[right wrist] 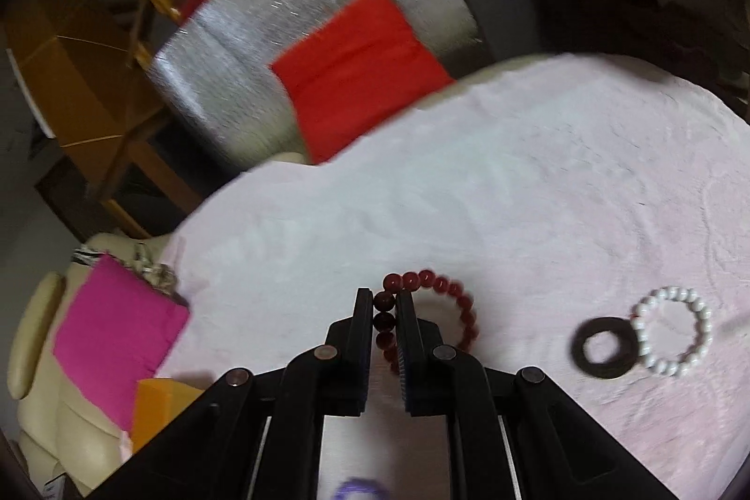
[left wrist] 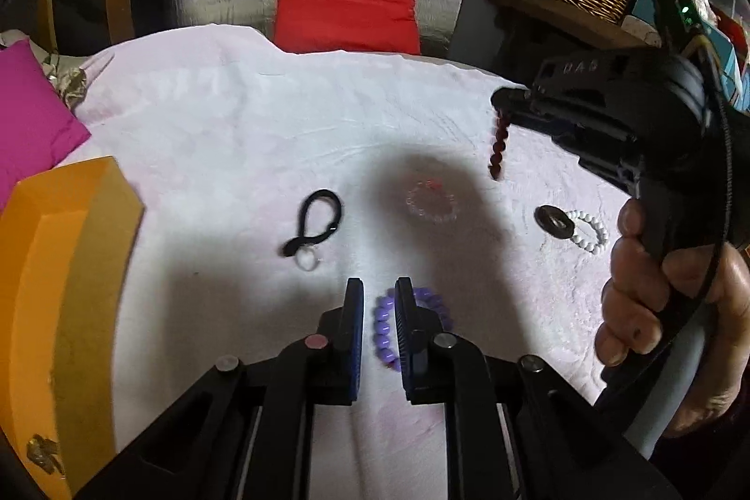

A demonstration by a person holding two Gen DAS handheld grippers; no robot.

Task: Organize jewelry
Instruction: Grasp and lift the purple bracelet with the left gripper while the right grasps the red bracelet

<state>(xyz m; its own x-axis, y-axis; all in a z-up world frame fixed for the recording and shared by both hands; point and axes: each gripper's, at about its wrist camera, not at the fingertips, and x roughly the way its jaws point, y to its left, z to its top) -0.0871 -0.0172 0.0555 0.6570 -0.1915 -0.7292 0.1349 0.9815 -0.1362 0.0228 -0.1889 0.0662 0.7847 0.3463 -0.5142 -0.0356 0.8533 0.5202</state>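
Red bracelet (right wrist: 424,308) hangs above the cloth (right wrist: 515,181), pinched by the right gripper (right wrist: 385,303), so carry it slowly to the orange box (left wrist: 65,279) while the left gripper (left wrist: 378,289), pressed together, pinches nothing by the purple bracelet (left wrist: 384,326).

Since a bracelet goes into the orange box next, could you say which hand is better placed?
Probably right: the right gripper clamps the red bracelet, which hangs from it. The left gripper looks empty above the purple bracelet.

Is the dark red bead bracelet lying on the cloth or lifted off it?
Lifted. The right gripper is shut on the dark red bead bracelet, and in the left wrist view it hangs below that gripper, above the white cloth.
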